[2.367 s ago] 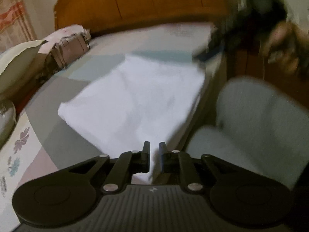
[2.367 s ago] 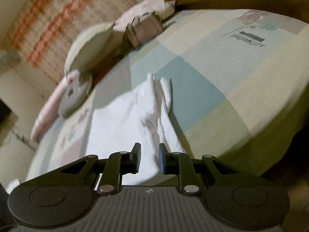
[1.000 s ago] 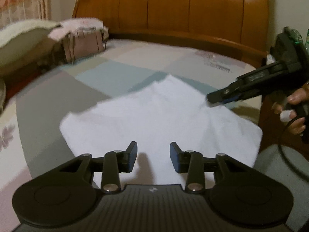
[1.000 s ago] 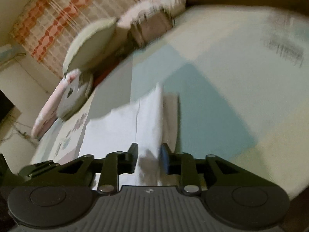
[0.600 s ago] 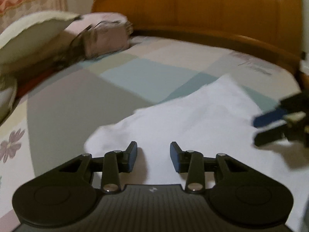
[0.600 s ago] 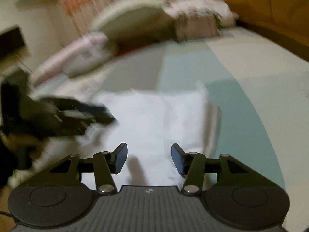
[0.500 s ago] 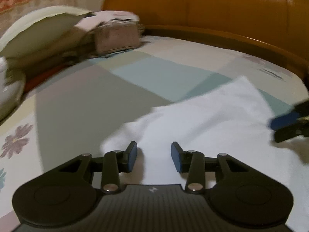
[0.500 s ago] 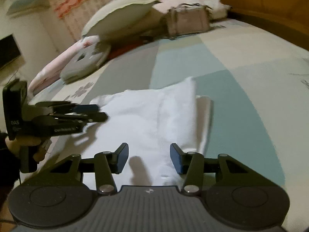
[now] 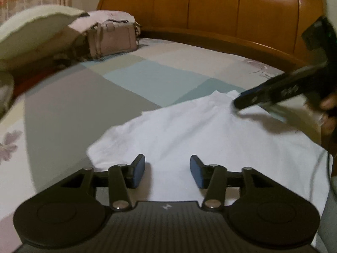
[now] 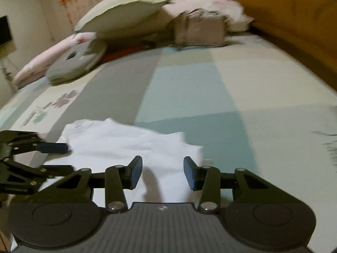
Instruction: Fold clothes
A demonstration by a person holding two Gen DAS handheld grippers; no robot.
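On the bed [image 9: 126, 78], near its edge: white garment [image 9: 189, 135] lying folded and mostly flat on the patchwork sheet. Left gripper [image 9: 167, 171] over its near edge, jaws opening, nothing between them. Right gripper [image 10: 162, 171] spread over the far corner, holding nothing. Pink bag [image 9: 113, 39] by the headboard [image 9: 210, 8].
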